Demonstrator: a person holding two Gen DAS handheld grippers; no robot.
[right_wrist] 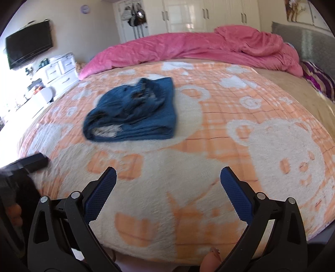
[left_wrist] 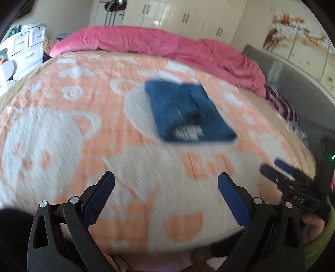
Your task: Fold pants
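Observation:
Blue denim pants [left_wrist: 188,110] lie folded into a compact rectangle on the orange-and-white bear blanket [left_wrist: 62,136]. From the right wrist the pants [right_wrist: 134,115] show as a folded bundle left of centre, with the waistband on top. My left gripper [left_wrist: 166,181] is open over the near part of the bed, well short of the pants, nothing between its fingers. My right gripper [right_wrist: 168,175] is open too, also back from the pants and empty. Each gripper shows at the edge of the other's view: the right one [left_wrist: 289,177] and the left one [right_wrist: 31,163].
A pink duvet [right_wrist: 188,50] is bunched along the far side of the bed. A purple striped pillow [right_wrist: 318,79] and grey headboard [right_wrist: 303,44] are at the right. White drawers [right_wrist: 60,69] and a wall TV [right_wrist: 29,44] stand left; wardrobes [right_wrist: 199,14] line the back wall.

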